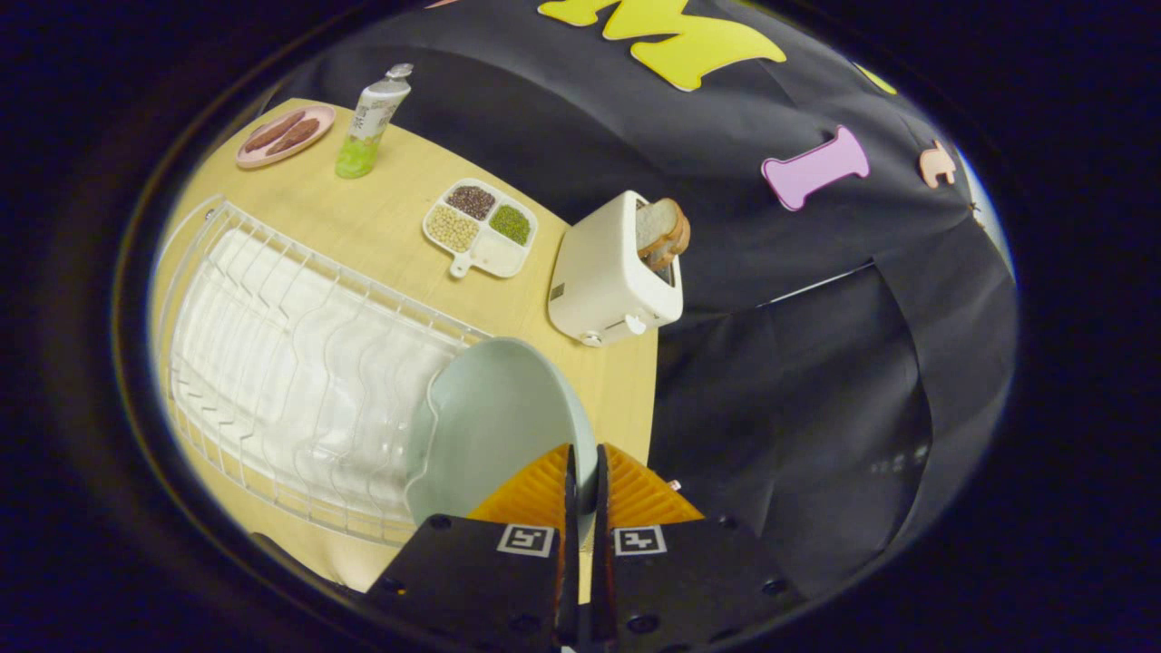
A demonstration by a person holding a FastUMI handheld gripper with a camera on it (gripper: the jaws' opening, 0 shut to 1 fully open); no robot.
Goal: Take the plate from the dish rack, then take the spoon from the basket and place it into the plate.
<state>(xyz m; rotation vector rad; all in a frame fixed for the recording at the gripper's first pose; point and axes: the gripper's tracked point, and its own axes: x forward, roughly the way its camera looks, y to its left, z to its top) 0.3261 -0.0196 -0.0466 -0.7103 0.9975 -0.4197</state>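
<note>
A pale blue-grey plate point(494, 426) stands on edge at the near end of the white wire dish rack point(299, 363). My gripper point(585, 472) is shut on the plate's rim, one finger on each side of the thin edge. The plate leans over the rack's end, with its hollow face turned toward the rack. The rack holds nothing else that I can see.
On the wooden table point(399, 181) beyond the rack sit a white toaster point(612, 277) with bread slices in it, a divided white dish of beans point(481, 227), a green-and-white tube point(372, 122) and a pink plate point(286, 136) with brown food. Black cloth hangs past the table's edge.
</note>
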